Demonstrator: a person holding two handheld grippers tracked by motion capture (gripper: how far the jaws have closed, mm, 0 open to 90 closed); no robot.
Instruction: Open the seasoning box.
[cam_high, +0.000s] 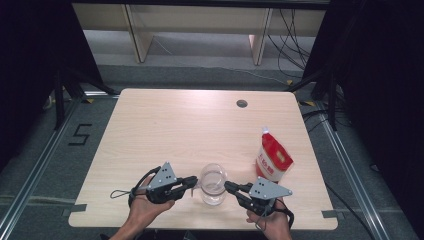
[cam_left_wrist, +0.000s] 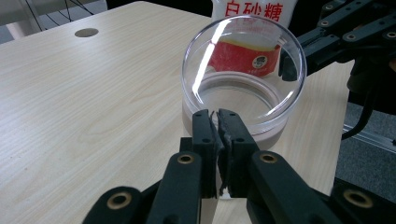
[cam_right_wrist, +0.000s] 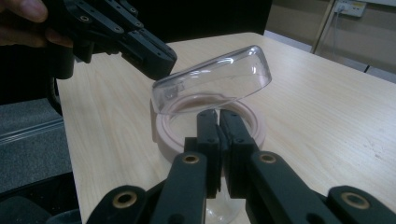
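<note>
A clear round jar (cam_high: 213, 184) with a pinkish rim (cam_right_wrist: 166, 140) stands near the table's front edge, between my two grippers. Its clear lid (cam_right_wrist: 215, 81) is tilted up off the rim. My left gripper (cam_left_wrist: 215, 114) is shut on the lid's near edge, and it reaches in from the upper left in the right gripper view (cam_right_wrist: 161, 63). My right gripper (cam_right_wrist: 218, 114) is shut at the jar's near rim, with clear material between its jaws. From above, the left gripper (cam_high: 196, 181) and right gripper (cam_high: 227, 186) meet the jar from opposite sides.
A red and white sugar bag (cam_high: 272, 157) stands just right of and behind the jar, close to the right gripper. A round cable hole (cam_high: 242, 103) lies near the wooden table's (cam_high: 165, 130) far edge. The front edge runs right below both hands.
</note>
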